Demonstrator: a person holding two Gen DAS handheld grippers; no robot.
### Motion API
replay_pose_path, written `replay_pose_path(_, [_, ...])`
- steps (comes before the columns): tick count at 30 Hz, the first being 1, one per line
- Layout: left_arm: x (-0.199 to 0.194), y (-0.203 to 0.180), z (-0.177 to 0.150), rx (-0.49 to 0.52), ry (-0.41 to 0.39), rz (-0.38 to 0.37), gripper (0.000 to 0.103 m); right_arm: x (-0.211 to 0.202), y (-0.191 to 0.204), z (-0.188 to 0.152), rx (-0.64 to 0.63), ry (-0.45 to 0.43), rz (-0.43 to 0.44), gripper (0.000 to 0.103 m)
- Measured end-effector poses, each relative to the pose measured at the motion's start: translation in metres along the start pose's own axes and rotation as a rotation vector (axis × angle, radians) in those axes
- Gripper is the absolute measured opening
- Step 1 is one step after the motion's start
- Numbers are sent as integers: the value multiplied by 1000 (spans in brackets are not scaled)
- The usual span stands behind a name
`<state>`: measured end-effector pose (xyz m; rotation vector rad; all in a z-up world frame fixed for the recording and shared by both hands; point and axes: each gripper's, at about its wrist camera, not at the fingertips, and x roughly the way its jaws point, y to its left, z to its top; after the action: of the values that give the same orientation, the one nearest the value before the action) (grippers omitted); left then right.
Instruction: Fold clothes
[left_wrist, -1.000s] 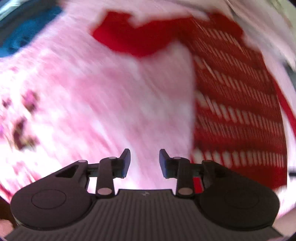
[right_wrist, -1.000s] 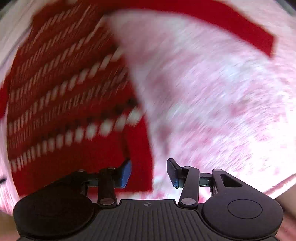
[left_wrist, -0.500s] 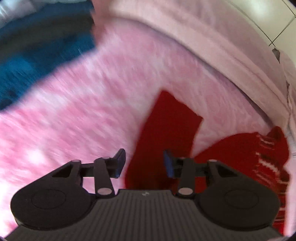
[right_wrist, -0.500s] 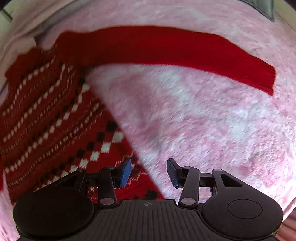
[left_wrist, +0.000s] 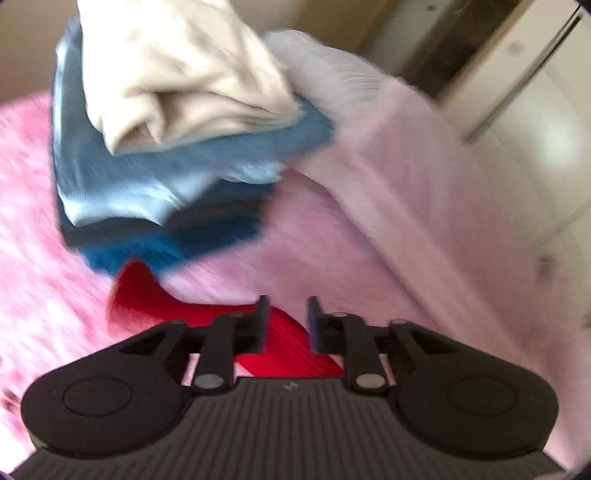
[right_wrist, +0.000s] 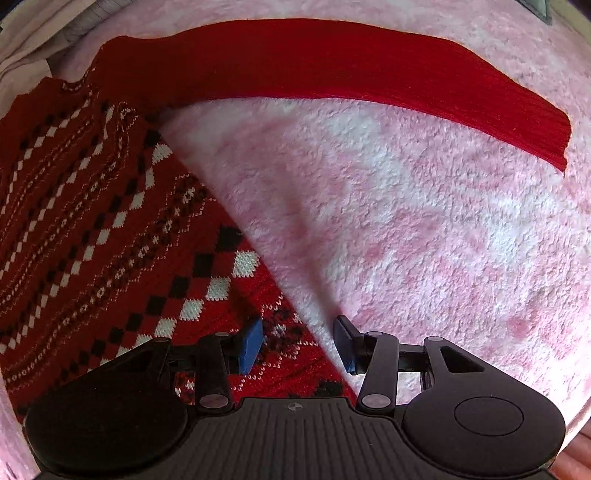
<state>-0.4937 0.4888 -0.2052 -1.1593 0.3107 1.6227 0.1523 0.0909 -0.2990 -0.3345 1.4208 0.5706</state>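
Note:
A red knitted sweater with white and black diamond bands (right_wrist: 92, 221) lies flat on a fluffy pink blanket (right_wrist: 406, 221). One plain red sleeve (right_wrist: 332, 66) stretches out to the right across the top of the right wrist view. My right gripper (right_wrist: 298, 343) points down, open, over the sweater's side edge, with nothing clamped. In the blurred left wrist view the other red sleeve (left_wrist: 140, 295) runs under my left gripper (left_wrist: 286, 321). Its jaws are opening, with the sleeve between the fingers and the pads clear of it.
A stack of folded clothes (left_wrist: 166, 166), cream on top of light blue and dark blue, sits on the blanket (left_wrist: 37, 258) just beyond the sleeve's cuff. A pale pink sheet (left_wrist: 424, 203) runs along the bed's edge at right, with floor and a door frame behind.
The left gripper swung away from the sweater's body, out along the sleeve and upward, so the folded stack came into view. The right gripper shifted over the sweater's edge, then held still.

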Motion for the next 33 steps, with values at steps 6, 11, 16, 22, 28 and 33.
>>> replay_pose_path(6, [50, 36, -50, -107, 187, 99, 31, -1, -4, -4, -13, -10, 14, 49])
replay_pose_path(11, [79, 60, -61, -258, 112, 108, 31, -2, -3, -8, -17, -25, 10, 51])
replay_pose_path(16, [109, 52, -52, -114, 20, 157, 10, 3, 3, -8, -24, -34, -1, 57])
replay_pose_path(22, [77, 50, -62, 189, -66, 219, 0, 4, 6, -12, -40, -59, -4, 59])
replay_pose_path(28, [66, 92, -94, 311, -56, 406, 0, 6, 7, -17, -26, -88, 1, 63])
replay_pose_path(33, [38, 82, -114, 221, -14, 362, 7, -1, -5, -23, -70, -107, 64, 64])
